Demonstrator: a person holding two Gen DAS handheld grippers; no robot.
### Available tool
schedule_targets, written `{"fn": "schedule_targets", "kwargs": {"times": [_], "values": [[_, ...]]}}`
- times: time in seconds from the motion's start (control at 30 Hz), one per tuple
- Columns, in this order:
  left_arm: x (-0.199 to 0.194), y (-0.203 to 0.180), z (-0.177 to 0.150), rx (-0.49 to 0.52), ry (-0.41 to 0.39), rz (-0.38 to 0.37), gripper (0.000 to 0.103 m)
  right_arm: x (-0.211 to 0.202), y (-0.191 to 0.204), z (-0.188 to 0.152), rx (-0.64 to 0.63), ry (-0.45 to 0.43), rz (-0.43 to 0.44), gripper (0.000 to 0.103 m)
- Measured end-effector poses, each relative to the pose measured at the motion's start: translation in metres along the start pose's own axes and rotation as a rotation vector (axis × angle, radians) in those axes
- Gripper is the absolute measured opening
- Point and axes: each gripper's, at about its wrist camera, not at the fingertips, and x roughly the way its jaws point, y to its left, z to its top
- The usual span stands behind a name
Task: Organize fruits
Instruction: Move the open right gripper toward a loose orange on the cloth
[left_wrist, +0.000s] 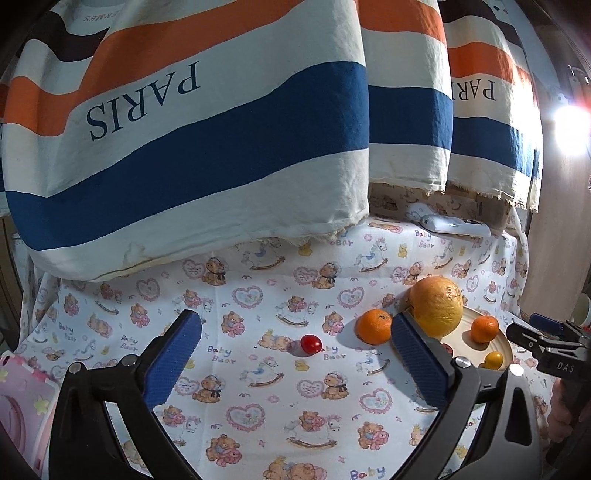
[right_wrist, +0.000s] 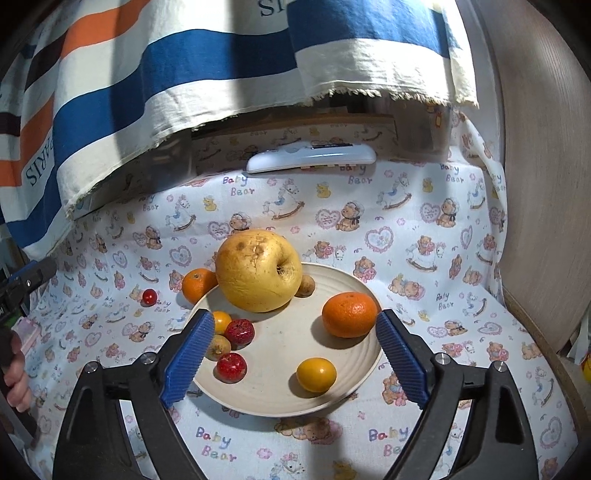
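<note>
Both pairs of jaws stand spread with nothing between them: the left gripper hovers over the bear-print cloth, the right gripper over the cream plate.

On the plate sit a big yellow pomelo-like fruit, a mandarin at right, a small yellow fruit near the front rim and, at lower left, two red fruits with a small orange-yellow one. A brownish fruit is half hidden by the right gripper's left pad – what kind, I cannot tell.

Off the plate lie a second mandarin, just beside the rim, and a red cherry tomato alone on the cloth, centre of the left view.

A striped PARIS curtain overhangs the back; below it lies a white remote.

Only the left view shows a pink mat at lower left; only the right view shows a small brown fruit behind the big one.
</note>
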Motion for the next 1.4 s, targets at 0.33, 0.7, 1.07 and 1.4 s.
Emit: {"fn": "schedule_targets", "kwargs": {"times": [0.33,0.7,1.07,1.4], "values": [[0.004,0.004,0.0,-0.01,0.03,0.003,0.102,-0.007,0.021,-0.004,-0.092,-0.022,0.002,0.09],[0.019,0.028,0.005,-0.071,0.132,0.006,0.102,0.001,0.055,0.011,-0.158,0.036,0.005,0.09],[0.031,0.049,0.001,-0.058,0.139,0.083,0.102,0.059,0.137,0.037,-0.365,0.129,0.001,0.09],[0.055,0.086,-0.012,-0.198,0.236,0.087,0.102,0.131,0.163,0.05,-0.425,0.333,0.01,0.071]]}}
